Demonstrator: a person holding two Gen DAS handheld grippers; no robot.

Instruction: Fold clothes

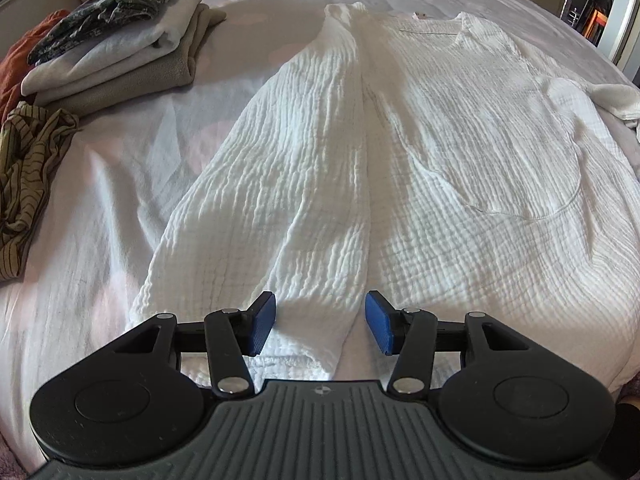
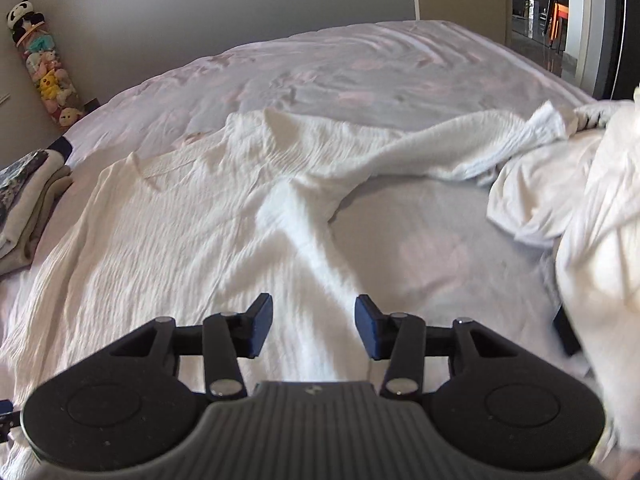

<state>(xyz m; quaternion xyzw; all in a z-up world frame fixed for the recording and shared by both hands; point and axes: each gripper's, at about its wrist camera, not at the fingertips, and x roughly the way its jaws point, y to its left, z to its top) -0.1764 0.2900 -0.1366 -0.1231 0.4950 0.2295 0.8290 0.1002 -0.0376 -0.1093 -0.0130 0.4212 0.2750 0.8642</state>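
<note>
Crinkled white shirt (image 1: 460,140) on bed (image 1: 100,200), both tools (image 1: 320,322) (image 2: 314,328) parted, empty.

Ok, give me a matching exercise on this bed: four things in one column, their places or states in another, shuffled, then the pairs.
1. white shirt
2. folded stack
3. striped garment
4. left claw

A. crumpled at the bed's left edge
B. open over a sleeve cuff
C. piled at the far left
D. spread flat, one sleeve folded in

Pairs: 1-D, 2-C, 3-A, 4-B
</note>
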